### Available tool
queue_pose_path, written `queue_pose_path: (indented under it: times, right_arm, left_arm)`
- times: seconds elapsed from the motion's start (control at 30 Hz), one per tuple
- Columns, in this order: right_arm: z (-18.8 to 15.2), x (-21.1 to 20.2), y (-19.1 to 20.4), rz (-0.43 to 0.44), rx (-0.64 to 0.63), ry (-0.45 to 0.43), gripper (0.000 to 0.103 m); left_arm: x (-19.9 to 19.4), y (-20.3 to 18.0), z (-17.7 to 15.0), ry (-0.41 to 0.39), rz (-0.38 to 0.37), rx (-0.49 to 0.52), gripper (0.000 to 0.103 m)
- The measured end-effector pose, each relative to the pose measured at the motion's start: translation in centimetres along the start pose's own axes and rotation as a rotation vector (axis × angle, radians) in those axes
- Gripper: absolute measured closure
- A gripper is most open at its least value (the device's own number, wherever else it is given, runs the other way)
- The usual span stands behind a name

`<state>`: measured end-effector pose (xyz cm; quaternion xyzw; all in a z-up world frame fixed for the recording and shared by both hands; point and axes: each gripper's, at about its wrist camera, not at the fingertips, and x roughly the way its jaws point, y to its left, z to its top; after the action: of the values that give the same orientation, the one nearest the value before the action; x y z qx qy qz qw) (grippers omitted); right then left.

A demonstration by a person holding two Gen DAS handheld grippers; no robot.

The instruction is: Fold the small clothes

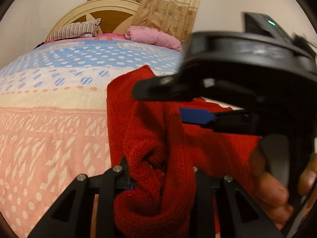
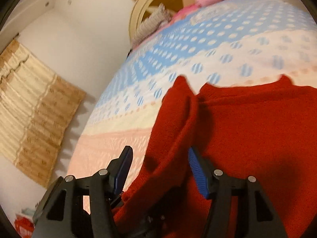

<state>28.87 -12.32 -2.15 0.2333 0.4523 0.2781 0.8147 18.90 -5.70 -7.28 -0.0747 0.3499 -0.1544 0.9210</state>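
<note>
A red knit garment (image 1: 150, 130) lies on the patterned quilt, with part of it bunched up toward the camera. My left gripper (image 1: 160, 166) is shut on that thick bunched fold at the bottom of the left wrist view. My right gripper (image 1: 158, 103) reaches in from the right above the garment, one blue pad (image 1: 196, 116) showing. In the right wrist view my right gripper (image 2: 159, 156) stands open. A raised fold of the red garment (image 2: 247, 123) runs between its blue pads (image 2: 125, 162), and the left pad is clear of the cloth.
The quilt (image 1: 49, 103) covers a bed with a cream headboard (image 1: 111, 6), a striped pillow (image 1: 77, 29) and a pink blanket (image 1: 154, 35). A hand (image 1: 273, 194) grips the right tool. The bed's edge (image 2: 93, 107) drops toward a wall and a curtain (image 2: 35, 123).
</note>
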Motion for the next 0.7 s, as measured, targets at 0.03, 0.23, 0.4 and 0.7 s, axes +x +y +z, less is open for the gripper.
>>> queue_pose_path:
  times: [0.03, 0.23, 0.4, 0.7]
  right_arm:
    - [0.3, 0.8, 0.4, -0.024, -0.026, 0.018, 0.044]
    - [0.9, 3.0, 1.6, -0.105, -0.141, 0.038, 0.057]
    - [0.6, 2.6, 0.3, -0.142, -0.133, 0.022, 0.083]
    - [0.2, -0.9, 0.4, -0.128, -0.114, -0.064, 0.087]
  left_arm:
    - [0.0, 0.0, 0.0, 0.000, -0.001, 0.000, 0.074]
    - [-0.1, 0.3, 0.0, -0.001, -0.009, -0.011, 0.074]
    - [-0.2, 0.2, 0.0, -0.003, -0.006, -0.007, 0.074]
    - [-1.9, -1.1, 0.4, -0.025, -0.016, 0.008, 0.075]
